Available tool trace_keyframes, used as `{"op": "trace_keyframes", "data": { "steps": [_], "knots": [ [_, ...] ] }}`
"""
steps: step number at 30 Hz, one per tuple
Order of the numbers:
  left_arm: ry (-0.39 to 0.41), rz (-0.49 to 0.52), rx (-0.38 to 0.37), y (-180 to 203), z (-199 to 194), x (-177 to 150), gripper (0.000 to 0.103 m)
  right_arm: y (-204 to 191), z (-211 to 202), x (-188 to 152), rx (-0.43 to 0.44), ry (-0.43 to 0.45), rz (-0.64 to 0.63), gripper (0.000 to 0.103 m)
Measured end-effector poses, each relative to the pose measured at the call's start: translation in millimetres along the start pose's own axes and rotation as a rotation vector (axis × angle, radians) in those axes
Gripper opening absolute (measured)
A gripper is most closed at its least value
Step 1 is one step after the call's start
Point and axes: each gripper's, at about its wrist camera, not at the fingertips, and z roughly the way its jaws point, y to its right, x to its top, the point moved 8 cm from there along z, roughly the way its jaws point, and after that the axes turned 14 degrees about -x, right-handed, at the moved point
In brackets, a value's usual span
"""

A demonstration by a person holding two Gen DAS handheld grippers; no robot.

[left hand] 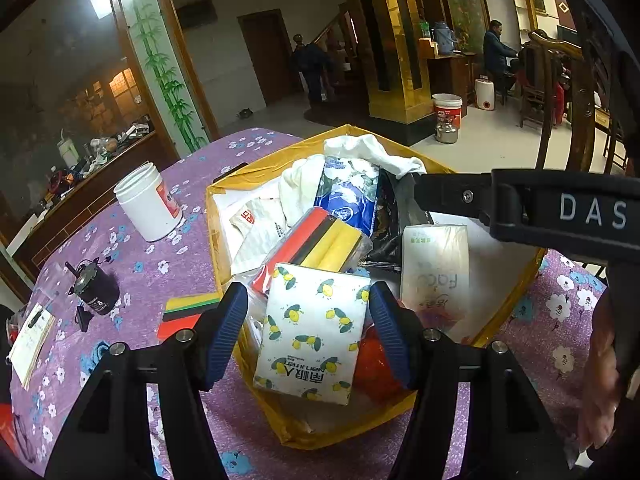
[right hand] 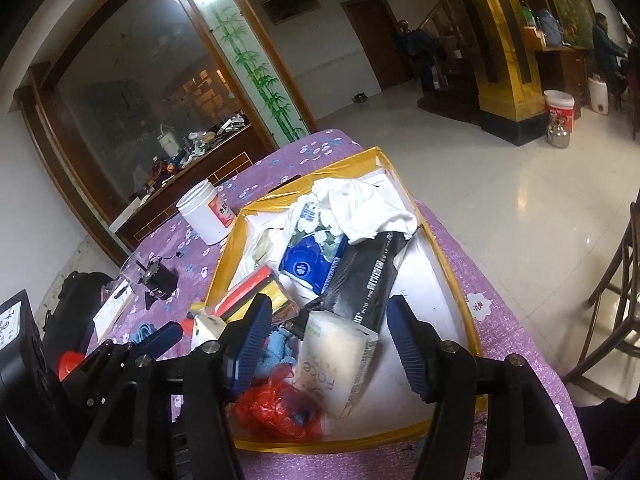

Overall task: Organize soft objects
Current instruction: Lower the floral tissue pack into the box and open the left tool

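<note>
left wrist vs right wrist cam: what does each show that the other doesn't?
Left wrist only: the lemon-print tissue pack face-on between the open left gripper fingers, pads not pressing it.
Right wrist only: the blue cloth and the black pack full length.
Both: the yellow-edged box, Face tissue pack, blue tissue pack, white cloth, white jar.

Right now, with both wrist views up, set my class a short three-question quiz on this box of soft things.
1. True or false: the lemon-print tissue pack lies between the left gripper's fingers.
2. What stands on the purple cloth outside the yellow box? A) white jar B) glass vase C) blue bowl
3. Which pack sits between the right gripper's open jaws?
Key: 1 true; 2 A; 3 the Face tissue pack.
</note>
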Motion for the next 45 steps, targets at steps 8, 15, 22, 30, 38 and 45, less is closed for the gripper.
{"op": "trace_keyframes", "data": {
  "steps": [8,15,22,30,38,45],
  "knots": [
    [0.004,0.003,0.006,0,-2,0,0.062,-3,-3,2,-0.003,0.012,0.009,0.063],
    [0.005,0.003,0.007,0,-3,0,0.062,-1,-2,2,0.009,0.002,0.041,0.063],
    [0.008,-0.002,0.015,-4,-8,-1,0.062,3,-1,3,-0.015,0.011,0.064,0.065],
    [0.005,-0.042,0.018,-22,-21,-5,0.062,1,-2,7,-0.029,0.049,0.068,0.078],
    [-0.039,-0.111,0.015,-59,-38,-13,0.062,-17,-5,9,-0.018,0.056,0.027,0.088],
    [-0.074,-0.205,0.088,-142,-62,-43,0.08,-58,-7,6,0.064,0.01,-0.048,0.09]
  ]
}}
